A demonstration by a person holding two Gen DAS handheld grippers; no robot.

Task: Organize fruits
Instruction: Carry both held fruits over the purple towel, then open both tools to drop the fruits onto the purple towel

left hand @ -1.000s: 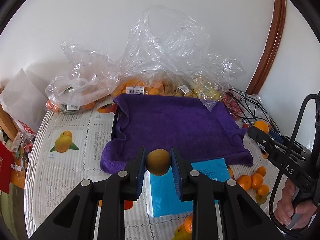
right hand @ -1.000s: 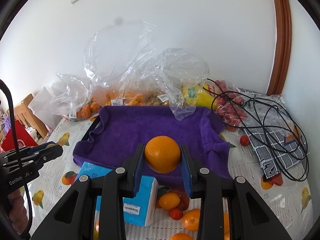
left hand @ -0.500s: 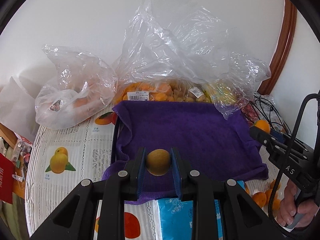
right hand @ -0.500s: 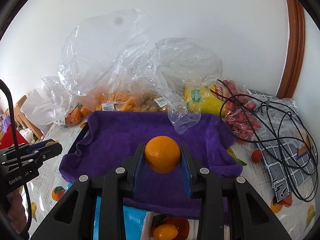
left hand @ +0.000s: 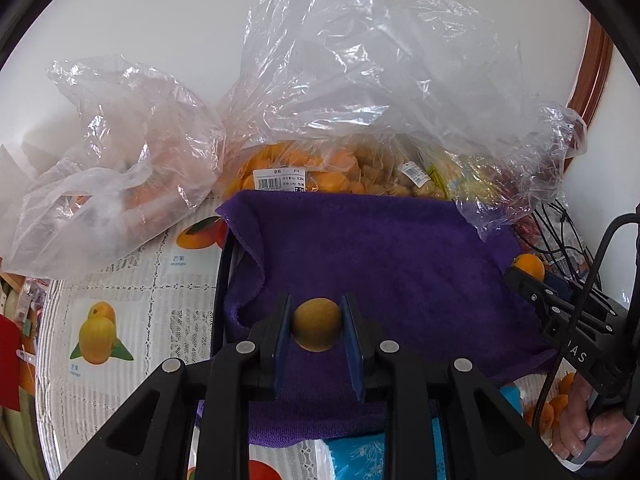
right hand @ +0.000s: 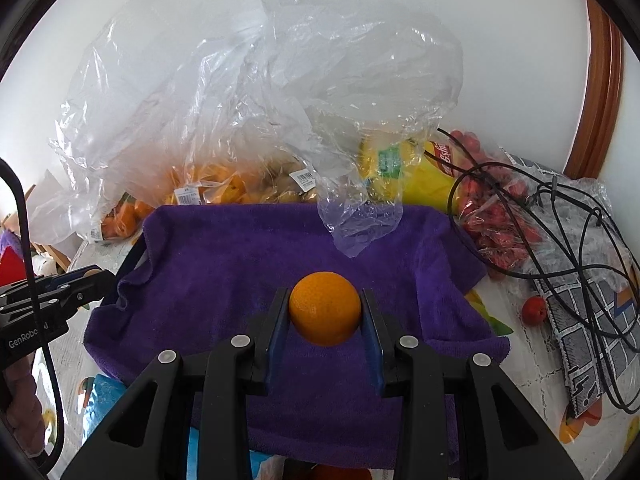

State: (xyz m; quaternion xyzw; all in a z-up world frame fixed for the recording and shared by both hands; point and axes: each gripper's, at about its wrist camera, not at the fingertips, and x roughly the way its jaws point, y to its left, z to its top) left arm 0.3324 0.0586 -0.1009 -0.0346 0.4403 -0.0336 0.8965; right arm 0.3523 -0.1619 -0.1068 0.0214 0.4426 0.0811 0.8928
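Left gripper (left hand: 317, 330) reaches forward over the near part of a purple towel (left hand: 392, 256). Its fingers (left hand: 280, 336) clamp a small brownish-yellow fruit (left hand: 317, 329), one blue pad on each side. The fruit sits right at the fingertips, about half of it poking out past them, above the towel; whether it touches the cloth cannot be told.

Right gripper (right hand: 325, 314) is posed the same way, pointing over the same purple towel (right hand: 248, 256) from the right side. Its fingers (right hand: 276, 320) are spread wider, closed on an orange (right hand: 325, 308). The orange fills the gap between the pads and bulges above and ahead of the tips, held over the middle of the towel.

In the left wrist view the right gripper (left hand: 532, 276) comes in from the right edge with the orange (left hand: 529, 266) at its tip, and a hand (left hand: 588, 424) grips the handle low at the right. In the right wrist view the left gripper (right hand: 94, 276) enters from the left edge, level with the towel's left border.

The towel is draped over a dark tray (left hand: 220, 296) on the table (left hand: 168, 312), which has a fruit-print cover. Behind the towel lie clear plastic bags (left hand: 360, 92) of orange and yellowish fruit. Right of the towel: tangled black cables (right hand: 560, 208), a bag of red fruit (right hand: 500, 224), one loose red fruit (right hand: 534, 310). A blue packet (left hand: 360, 456) lies at the towel's near edge.
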